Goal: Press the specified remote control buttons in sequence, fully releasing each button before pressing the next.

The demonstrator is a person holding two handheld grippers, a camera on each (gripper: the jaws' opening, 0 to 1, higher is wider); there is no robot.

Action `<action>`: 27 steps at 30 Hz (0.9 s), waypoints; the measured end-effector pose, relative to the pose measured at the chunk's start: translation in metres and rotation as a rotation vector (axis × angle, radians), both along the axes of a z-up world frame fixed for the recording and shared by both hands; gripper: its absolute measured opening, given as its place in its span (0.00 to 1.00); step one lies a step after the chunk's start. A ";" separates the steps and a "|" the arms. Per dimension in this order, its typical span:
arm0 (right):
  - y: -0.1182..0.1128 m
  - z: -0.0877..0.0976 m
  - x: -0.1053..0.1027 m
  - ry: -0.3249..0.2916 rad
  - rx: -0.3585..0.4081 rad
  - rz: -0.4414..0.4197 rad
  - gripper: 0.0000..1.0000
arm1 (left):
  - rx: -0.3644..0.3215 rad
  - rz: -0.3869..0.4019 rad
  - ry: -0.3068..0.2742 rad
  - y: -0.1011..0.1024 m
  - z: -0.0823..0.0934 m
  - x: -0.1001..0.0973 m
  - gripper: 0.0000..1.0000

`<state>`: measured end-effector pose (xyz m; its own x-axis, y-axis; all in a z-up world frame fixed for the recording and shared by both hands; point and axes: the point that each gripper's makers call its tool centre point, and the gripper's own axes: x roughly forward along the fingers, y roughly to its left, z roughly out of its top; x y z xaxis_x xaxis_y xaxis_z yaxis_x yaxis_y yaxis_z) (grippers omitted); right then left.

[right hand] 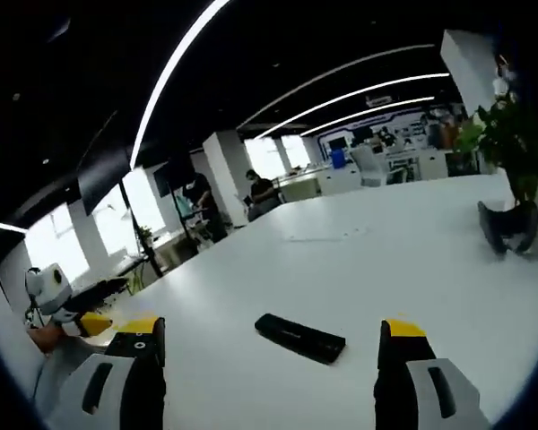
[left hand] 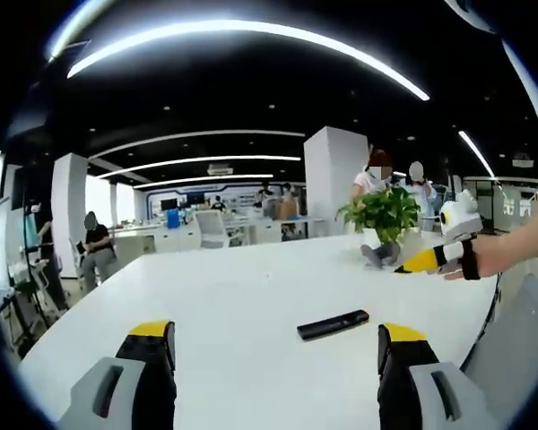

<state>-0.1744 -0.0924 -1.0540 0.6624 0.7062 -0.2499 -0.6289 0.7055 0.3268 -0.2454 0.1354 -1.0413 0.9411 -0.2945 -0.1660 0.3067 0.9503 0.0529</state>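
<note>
A slim black remote control (left hand: 333,324) lies flat on the white table (left hand: 233,296). My left gripper (left hand: 277,331) is open above the table's near side, with the remote ahead of it and closer to its right jaw. My right gripper (right hand: 273,326) is open too, and the remote (right hand: 300,338) lies just ahead between its jaws without touching them. A hand holds the right gripper (left hand: 421,261) over the table's right side. The left gripper (right hand: 94,323) appears at the far left edge of the right gripper view.
A potted green plant (left hand: 383,215) in a dark pot (right hand: 511,226) stands on the table beyond the remote. People sit and stand at desks in the office behind. A person (left hand: 96,246) sits off the table's left side.
</note>
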 end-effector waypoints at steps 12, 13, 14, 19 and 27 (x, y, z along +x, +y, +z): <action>-0.050 0.017 -0.035 -0.035 -0.054 -0.194 0.93 | 0.002 -0.004 0.011 -0.001 -0.002 0.000 0.97; -0.054 0.016 -0.035 -0.039 -0.052 -0.204 0.90 | 0.011 -0.004 0.013 -0.001 -0.003 -0.001 0.97; -0.056 0.018 -0.037 -0.049 -0.043 -0.214 0.90 | 0.014 -0.004 0.015 -0.001 -0.003 -0.001 0.97; -0.065 0.015 -0.044 -0.071 -0.096 -0.243 0.93 | 0.017 0.006 0.012 0.000 -0.003 0.000 0.97; -0.070 0.004 -0.052 -0.092 -0.153 -0.264 0.91 | 0.005 0.000 -0.003 -0.001 0.001 -0.001 0.99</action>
<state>-0.2268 -0.1626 -1.0496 0.8427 0.4657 -0.2701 -0.4395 0.8849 0.1543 -0.2465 0.1342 -1.0407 0.9415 -0.2940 -0.1646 0.3068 0.9500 0.0584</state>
